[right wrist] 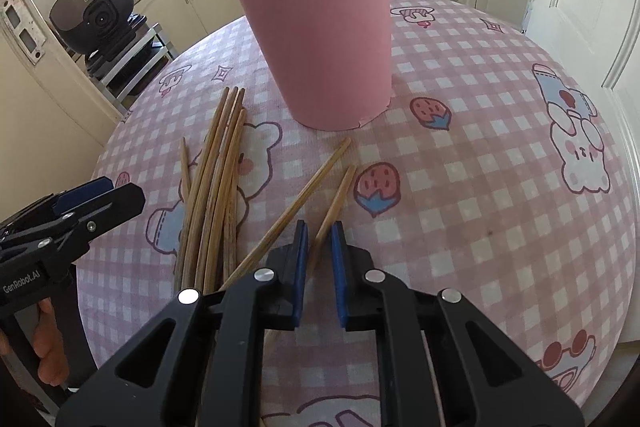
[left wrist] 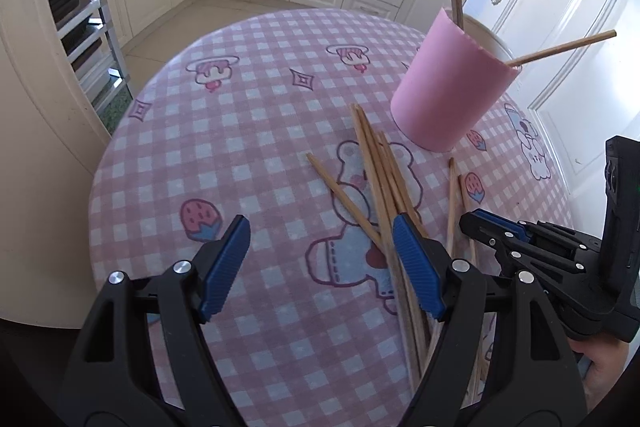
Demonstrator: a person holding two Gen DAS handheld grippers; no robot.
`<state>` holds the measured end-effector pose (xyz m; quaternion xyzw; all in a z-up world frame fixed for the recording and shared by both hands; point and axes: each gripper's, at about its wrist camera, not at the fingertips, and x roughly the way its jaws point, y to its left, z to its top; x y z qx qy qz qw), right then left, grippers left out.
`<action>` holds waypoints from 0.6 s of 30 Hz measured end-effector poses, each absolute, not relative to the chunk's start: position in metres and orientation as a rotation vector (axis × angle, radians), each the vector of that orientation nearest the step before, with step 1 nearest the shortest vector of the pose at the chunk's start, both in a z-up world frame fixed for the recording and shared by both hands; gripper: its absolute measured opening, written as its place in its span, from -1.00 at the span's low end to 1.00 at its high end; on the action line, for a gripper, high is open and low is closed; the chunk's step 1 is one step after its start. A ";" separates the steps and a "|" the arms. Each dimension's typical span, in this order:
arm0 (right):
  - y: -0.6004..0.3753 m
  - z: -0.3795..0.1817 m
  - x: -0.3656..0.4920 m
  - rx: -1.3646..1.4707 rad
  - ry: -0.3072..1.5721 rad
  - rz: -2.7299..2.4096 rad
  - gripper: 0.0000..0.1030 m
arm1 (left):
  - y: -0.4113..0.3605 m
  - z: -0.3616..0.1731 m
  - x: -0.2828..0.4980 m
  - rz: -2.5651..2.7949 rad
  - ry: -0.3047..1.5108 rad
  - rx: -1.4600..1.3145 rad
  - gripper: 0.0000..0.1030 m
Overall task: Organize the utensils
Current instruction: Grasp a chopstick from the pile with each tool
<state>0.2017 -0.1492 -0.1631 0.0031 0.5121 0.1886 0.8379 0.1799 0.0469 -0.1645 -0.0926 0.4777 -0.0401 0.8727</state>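
The right gripper (right wrist: 319,233) has its jaws drawn in narrow around 1 chopstick (right wrist: 340,195), the rightmost of 2 loose ones lying at 12 o'clock from its fingers; the blue pads look to be pinching the stick near its lower end. The left gripper (left wrist: 320,259) stands wide and holds nothing, hovering over the table (left wrist: 240,155) with its right finger above the main bundle of chopsticks (left wrist: 380,179). That bundle lies at 7 o'clock from the pink cup (right wrist: 320,39), which already holds 2 sticks leaning out of its rim.

To do this pick well, I judge the grip should be firm before lifting, since a hold so near one end lets the stick swing. Lift it clear of its neighbour (right wrist: 304,195), tip it upright, then lower it into the cup without knocking the wall.

Readable writing: "GenRobot.AI" on the left gripper's body in the right wrist view. The label on the dark appliance (right wrist: 96,15) is too small to read.
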 end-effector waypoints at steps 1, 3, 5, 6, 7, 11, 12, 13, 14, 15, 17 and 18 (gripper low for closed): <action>-0.151 -0.163 0.201 0.006 1.087 0.404 -0.82 | 0.042 -0.163 0.181 -0.099 0.995 -0.188 0.42; -0.156 -0.163 0.199 -0.012 1.089 0.413 -0.83 | 0.030 -0.160 0.182 -0.131 0.996 -0.166 0.41; -0.163 -0.163 0.197 -0.022 1.090 0.408 -0.88 | 0.014 -0.157 0.184 -0.181 0.997 -0.139 0.41; -0.166 -0.163 0.196 -0.027 1.088 0.406 -0.88 | 0.006 -0.156 0.185 -0.200 1.000 -0.118 0.41; -0.170 -0.163 0.194 -0.024 1.088 0.406 -0.89 | -0.004 -0.155 0.186 -0.212 1.002 -0.089 0.41; -0.187 -0.164 0.189 0.000 1.085 0.407 -0.89 | -0.036 -0.163 0.199 -0.235 1.045 0.001 0.10; -0.191 -0.164 0.189 0.011 1.086 0.412 -0.89 | -0.042 -0.165 0.203 -0.240 1.061 0.014 0.04; -0.193 -0.164 0.188 0.019 1.086 0.413 -0.89 | -0.046 -0.168 0.206 -0.239 1.070 0.025 0.02; -0.196 -0.164 0.187 0.021 1.084 0.410 -0.89 | -0.051 -0.170 0.210 -0.235 1.078 0.040 -0.03; -0.198 -0.164 0.187 0.019 1.083 0.410 -0.89 | -0.054 -0.172 0.213 -0.233 1.084 0.048 -0.15; -0.202 -0.164 0.188 0.031 1.081 0.406 -0.89 | -0.060 -0.177 0.222 -0.232 1.109 0.060 -0.33; -0.203 -0.164 0.189 0.035 1.081 0.406 -0.89 | -0.063 -0.180 0.226 -0.229 1.122 0.064 -0.33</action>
